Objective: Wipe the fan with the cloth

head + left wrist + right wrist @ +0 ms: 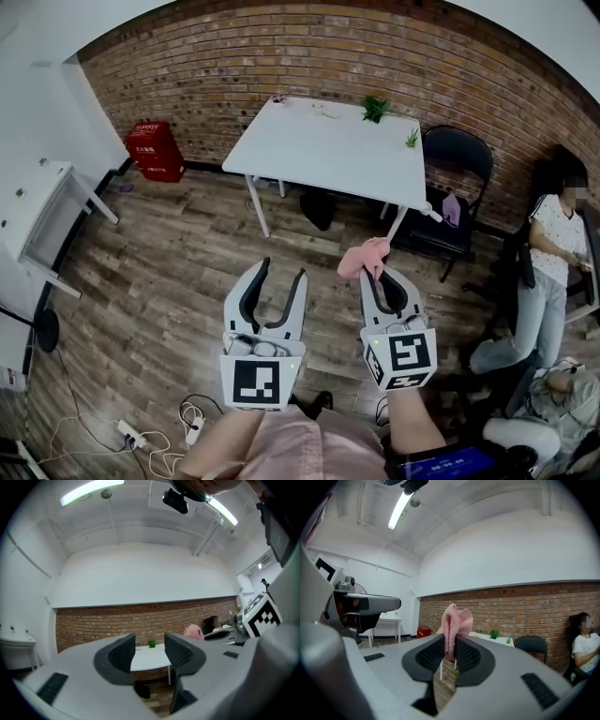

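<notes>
Carry step: right hand-held gripper (382, 279) clamped pink knitted cloth (364, 255); left hand-held gripper (282, 274) part-open, empty. Next: locate fan, bring cloth over.

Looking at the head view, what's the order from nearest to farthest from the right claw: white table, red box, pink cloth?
1. Pink cloth, pinched in the right claw.
2. White table, straight ahead.
3. Red box, far left by the wall.

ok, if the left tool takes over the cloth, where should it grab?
Probably the loose bunch of the cloth sticking out past the right tool, which pinches its near end. Bring the open left tool in from the left side: that bunch is free and leans that way.
</notes>
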A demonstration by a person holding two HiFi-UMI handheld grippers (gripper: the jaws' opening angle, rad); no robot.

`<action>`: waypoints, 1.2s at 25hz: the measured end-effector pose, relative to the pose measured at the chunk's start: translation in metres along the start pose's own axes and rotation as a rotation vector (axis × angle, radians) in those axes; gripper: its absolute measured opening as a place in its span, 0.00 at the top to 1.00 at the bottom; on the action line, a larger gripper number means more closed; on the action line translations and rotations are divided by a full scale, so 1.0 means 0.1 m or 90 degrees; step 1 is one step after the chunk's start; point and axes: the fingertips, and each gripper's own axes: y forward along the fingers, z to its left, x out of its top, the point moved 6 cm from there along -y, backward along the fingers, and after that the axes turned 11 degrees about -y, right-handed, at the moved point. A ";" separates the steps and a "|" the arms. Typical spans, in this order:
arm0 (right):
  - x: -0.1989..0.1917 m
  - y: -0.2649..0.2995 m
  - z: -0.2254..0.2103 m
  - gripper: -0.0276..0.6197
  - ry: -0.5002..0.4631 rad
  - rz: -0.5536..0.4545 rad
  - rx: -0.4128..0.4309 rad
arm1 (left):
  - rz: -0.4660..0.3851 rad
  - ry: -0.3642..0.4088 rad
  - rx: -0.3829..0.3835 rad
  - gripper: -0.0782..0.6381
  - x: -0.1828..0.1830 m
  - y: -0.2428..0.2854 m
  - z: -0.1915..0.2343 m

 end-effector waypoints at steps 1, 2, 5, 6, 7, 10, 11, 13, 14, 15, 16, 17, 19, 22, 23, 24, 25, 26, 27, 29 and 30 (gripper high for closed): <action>-0.03 0.00 -0.04 0.87 -0.001 0.002 0.002 | 0.000 0.004 0.007 0.63 -0.02 0.00 -0.01; -0.05 0.01 -0.07 0.87 -0.001 0.005 0.002 | 0.001 0.005 0.012 0.63 -0.05 0.00 -0.01; -0.15 0.09 -0.14 0.87 0.004 0.023 0.005 | 0.016 -0.001 0.015 0.63 -0.15 0.08 0.04; -0.18 0.15 -0.16 0.87 0.005 0.029 0.008 | 0.019 -0.005 0.014 0.63 -0.17 0.15 0.06; -0.20 0.23 -0.17 0.87 0.005 0.034 0.011 | 0.020 -0.009 0.012 0.63 -0.20 0.23 0.10; -0.31 0.56 -0.22 0.87 0.004 0.042 0.020 | 0.026 -0.015 0.013 0.63 -0.33 0.54 0.28; -0.35 0.71 -0.25 0.87 0.004 0.043 0.021 | 0.028 -0.016 0.014 0.63 -0.37 0.67 0.37; -0.39 1.04 -0.34 0.87 0.010 0.044 0.019 | 0.029 -0.011 0.011 0.63 -0.44 0.97 0.55; -0.40 1.23 -0.37 0.87 0.013 0.047 0.018 | 0.029 -0.010 0.009 0.63 -0.46 1.12 0.66; -0.38 1.40 -0.40 0.87 0.015 0.052 0.018 | 0.029 -0.015 0.008 0.63 -0.47 1.27 0.77; -0.36 1.58 -0.41 0.87 0.015 0.056 0.018 | 0.027 -0.023 0.008 0.63 -0.47 1.42 0.90; -0.33 1.75 -0.42 0.87 0.014 0.059 0.017 | 0.024 -0.029 0.008 0.63 -0.46 1.56 1.02; -0.25 2.08 -0.45 0.87 0.011 0.058 0.016 | 0.017 -0.031 0.004 0.63 -0.43 1.84 1.24; -0.12 2.53 -0.57 0.87 -0.001 0.046 0.005 | -0.003 -0.031 -0.006 0.63 -0.34 2.26 1.50; -0.07 2.67 -0.61 0.87 -0.005 0.041 0.000 | -0.007 -0.029 -0.010 0.63 -0.31 2.38 1.58; -0.01 2.79 -0.64 0.87 -0.008 0.037 -0.005 | -0.009 -0.026 -0.013 0.63 -0.28 2.49 1.66; 0.04 2.90 -0.67 0.87 -0.010 0.033 -0.009 | -0.012 -0.025 -0.015 0.63 -0.25 2.59 1.73; 0.08 3.00 -0.70 0.87 -0.012 0.031 -0.013 | -0.013 -0.024 -0.019 0.63 -0.23 2.68 1.79; 0.10 3.09 -0.73 0.87 -0.012 0.030 -0.018 | -0.014 -0.023 -0.023 0.63 -0.22 2.77 1.84; 0.11 3.23 -0.79 0.87 -0.010 0.032 -0.028 | -0.014 -0.023 -0.034 0.62 -0.23 2.94 1.91; 0.10 3.30 -0.82 0.87 -0.008 0.034 -0.033 | -0.011 -0.026 -0.037 0.62 -0.25 3.02 1.94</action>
